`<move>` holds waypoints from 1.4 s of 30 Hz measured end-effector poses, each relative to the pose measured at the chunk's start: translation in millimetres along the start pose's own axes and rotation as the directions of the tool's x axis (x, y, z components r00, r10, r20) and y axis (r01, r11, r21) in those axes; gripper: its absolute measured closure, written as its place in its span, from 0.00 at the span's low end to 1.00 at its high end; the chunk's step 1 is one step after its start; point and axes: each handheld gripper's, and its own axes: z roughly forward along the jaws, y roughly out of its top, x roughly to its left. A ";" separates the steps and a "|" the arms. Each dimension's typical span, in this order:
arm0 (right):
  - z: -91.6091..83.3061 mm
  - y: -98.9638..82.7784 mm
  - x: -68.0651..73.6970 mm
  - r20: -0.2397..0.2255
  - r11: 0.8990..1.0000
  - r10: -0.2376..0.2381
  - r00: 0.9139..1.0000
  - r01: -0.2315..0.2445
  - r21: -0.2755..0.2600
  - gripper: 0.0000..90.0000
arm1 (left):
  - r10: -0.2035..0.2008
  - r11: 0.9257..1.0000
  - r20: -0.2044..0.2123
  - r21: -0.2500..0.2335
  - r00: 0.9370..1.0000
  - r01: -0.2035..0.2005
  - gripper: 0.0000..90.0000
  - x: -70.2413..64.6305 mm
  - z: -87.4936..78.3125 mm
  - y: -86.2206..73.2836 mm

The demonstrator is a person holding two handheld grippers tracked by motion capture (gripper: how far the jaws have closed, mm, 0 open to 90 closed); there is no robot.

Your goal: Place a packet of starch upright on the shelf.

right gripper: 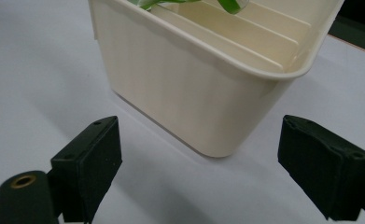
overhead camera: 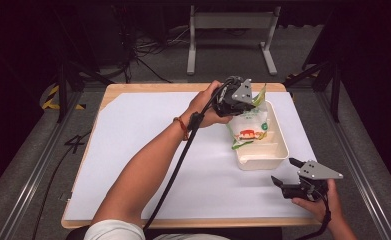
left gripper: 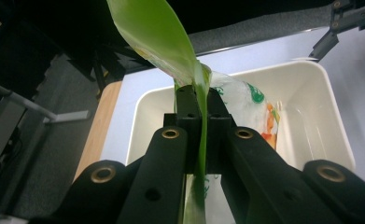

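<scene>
The left gripper [left gripper: 200, 100] is pinching the green edge of a snack bag [overhead camera: 249, 127] hanging into the tub [overhead camera: 278, 150], while the right gripper [right gripper: 199, 163] is resting spread wide just before it.

The right claw [right gripper: 201, 172] stands wide apart, its two black jaws rising from the bottom corners with nothing between the pads. Just beyond them sits a cream plastic tub [right gripper: 185, 93], its near corner turned toward the camera and lined up with the gap between the jaws, not touching either. The tub rests on the white sheet of the worktop [right gripper: 35, 79]. Inside, ridges run along its far wall, and green edges of a bag [right gripper: 229, 4] poke in at the top
</scene>
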 end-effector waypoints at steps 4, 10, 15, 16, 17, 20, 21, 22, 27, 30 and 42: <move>0.1 -0.3 -0.6 -0.002 1.000 0.006 1.000 -0.006 0.000 0.15 | 0.005 1.000 -0.006 -0.022 1.000 -0.005 0.98 3.3 -2.6 5.7; 0.9 0.0 0.8 -0.013 1.000 -0.001 1.000 0.001 0.007 0.15 | 0.021 1.000 0.009 -0.017 1.000 -0.021 0.98 5.5 4.5 12.9; 0.7 -0.4 0.4 -0.019 1.000 0.001 1.000 -0.001 0.005 0.15 | 0.029 1.000 -0.004 0.006 1.000 -0.029 0.98 5.8 21.1 13.7; 0.6 -0.4 0.3 -0.019 1.000 0.002 1.000 -0.002 0.004 0.15 | 0.033 0.999 0.001 0.007 0.999 -0.033 0.98 6.3 23.5 12.9; 0.5 -0.5 0.2 -0.021 1.000 0.004 1.000 -0.004 0.003 0.15 | 0.033 0.999 0.001 0.007 0.999 -0.033 0.98 6.3 23.5 12.9; 0.2 -0.3 0.5 -0.021 1.000 0.000 1.000 0.000 0.003 0.15 | 0.025 1.000 0.045 0.003 0.999 -0.025 0.98 4.8 34.8 7.2; 0.0 -0.4 0.4 -0.023 1.000 0.003 1.000 -0.003 0.001 0.15 | 0.024 1.000 0.054 0.001 0.998 -0.024 0.98 4.3 36.7 6.0; 0.0 -0.5 0.2 -0.023 1.000 0.003 1.000 -0.003 0.001 0.15 | 0.026 1.000 0.064 -0.004 0.998 -0.025 0.97 3.0 39.0 4.5; 0.4 -0.5 -0.1 -0.021 1.000 0.002 1.000 -0.002 0.006 0.15 | 0.017 1.000 0.098 -0.018 0.995 -0.015 0.95 -4.1 48.3 0.0; 0.7 -0.3 0.5 -0.023 1.000 0.000 1.000 0.000 0.007 0.15 | -0.031 0.996 0.093 -0.078 0.995 0.038 0.87 -3.0 48.4 -3.8; 0.9 0.3 1.4 -0.027 1.000 -0.006 1.000 0.006 0.007 0.15 | -0.080 0.987 0.079 -0.134 0.994 0.091 0.86 -4.4 34.6 -9.1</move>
